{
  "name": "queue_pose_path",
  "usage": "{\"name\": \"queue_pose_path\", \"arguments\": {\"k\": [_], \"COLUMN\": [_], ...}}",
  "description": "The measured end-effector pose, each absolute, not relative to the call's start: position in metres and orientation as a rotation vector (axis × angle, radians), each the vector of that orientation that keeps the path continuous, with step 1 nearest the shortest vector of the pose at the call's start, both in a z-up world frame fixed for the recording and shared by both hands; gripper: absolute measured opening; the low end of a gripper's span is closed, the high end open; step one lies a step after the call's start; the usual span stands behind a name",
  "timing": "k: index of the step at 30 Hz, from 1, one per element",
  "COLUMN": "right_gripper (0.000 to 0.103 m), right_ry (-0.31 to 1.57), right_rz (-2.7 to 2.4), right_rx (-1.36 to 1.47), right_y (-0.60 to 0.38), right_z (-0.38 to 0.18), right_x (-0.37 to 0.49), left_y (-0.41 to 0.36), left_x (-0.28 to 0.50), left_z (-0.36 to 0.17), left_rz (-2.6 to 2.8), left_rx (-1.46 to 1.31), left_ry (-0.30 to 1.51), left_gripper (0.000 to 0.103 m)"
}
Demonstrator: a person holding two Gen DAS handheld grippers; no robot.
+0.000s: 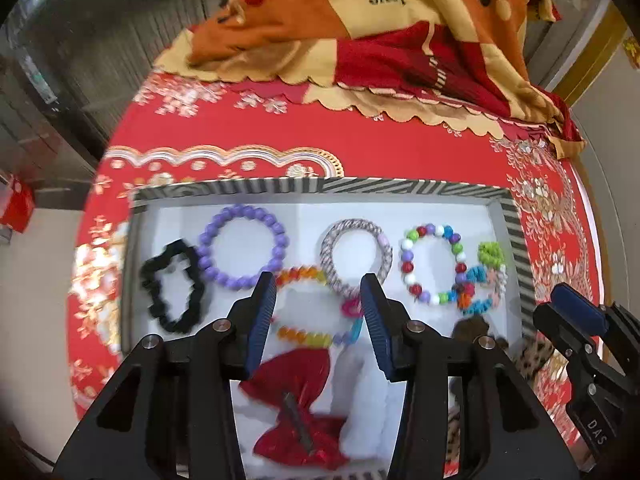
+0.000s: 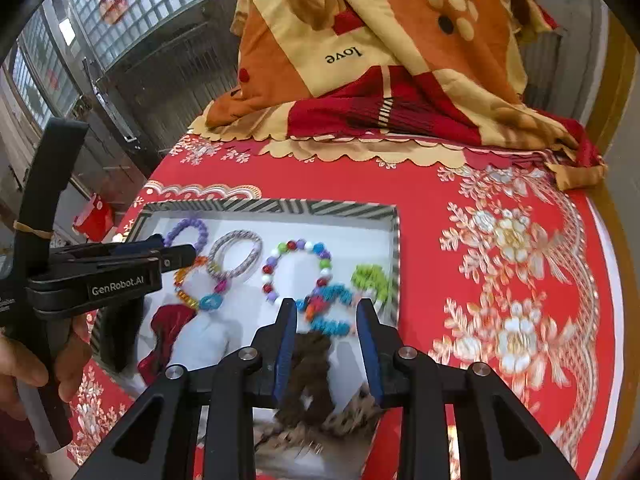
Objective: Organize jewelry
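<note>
A striped-rim tray [image 1: 400,185] with a white floor holds the jewelry: a black scrunchie [image 1: 173,286], a purple bead bracelet [image 1: 208,240], a grey woven ring [image 1: 386,252], a multicolour bead bracelet [image 1: 408,268], a rainbow bead bracelet [image 1: 304,334], coiled green and blue hair ties [image 1: 490,256] and a red bow clip [image 1: 300,420]. My left gripper [image 1: 318,284] is open and empty above the rainbow bracelet. My right gripper [image 2: 326,304] is open and empty over the blue coil tie [image 2: 332,308] and a brown scrunchie [image 2: 308,376]. The left gripper also shows in the right wrist view [image 2: 176,254].
The tray [image 2: 394,248] sits on a round table with a red floral cloth [image 2: 500,248]. A folded orange and red blanket [image 2: 380,60] lies at the table's far side. A leopard-print hair tie [image 1: 532,356] lies at the tray's right corner.
</note>
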State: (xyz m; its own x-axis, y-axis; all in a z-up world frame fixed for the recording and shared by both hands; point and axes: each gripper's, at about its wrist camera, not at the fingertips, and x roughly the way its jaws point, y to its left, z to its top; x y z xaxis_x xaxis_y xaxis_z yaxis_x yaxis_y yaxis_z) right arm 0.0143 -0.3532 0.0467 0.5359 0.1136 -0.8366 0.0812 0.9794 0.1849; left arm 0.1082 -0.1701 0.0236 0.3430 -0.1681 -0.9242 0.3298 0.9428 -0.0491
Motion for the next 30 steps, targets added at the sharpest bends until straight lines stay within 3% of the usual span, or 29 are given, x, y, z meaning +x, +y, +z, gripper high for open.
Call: {"name": "queue_pose_path", "arguments": {"k": [4,17,30], "right_gripper": [0.039,0.040,0.040], "right_ry": [0.968,0.963,0.965], "right_rz": [0.001,-0.002,-0.005], "right_rx": [0.233,0.263,0.255], "right_y": [-0.337,-0.291,-0.276], "right_z": [0.056,0.062,0.069], "right_x": [-0.010,-0.058,-0.081], "left_y": [-0.156,-0.106,-0.093], "left_x": [0.081,-0.003,-0.036], "left_z": [0.038,0.062,0.070], "left_rz": [-0.311,-0.272,-0.259], "left_rx": [0.158,0.141,0.126], "left_ry": [1.132,1.061,1.039], "left_gripper": [0.043,0.043,0.043]}}
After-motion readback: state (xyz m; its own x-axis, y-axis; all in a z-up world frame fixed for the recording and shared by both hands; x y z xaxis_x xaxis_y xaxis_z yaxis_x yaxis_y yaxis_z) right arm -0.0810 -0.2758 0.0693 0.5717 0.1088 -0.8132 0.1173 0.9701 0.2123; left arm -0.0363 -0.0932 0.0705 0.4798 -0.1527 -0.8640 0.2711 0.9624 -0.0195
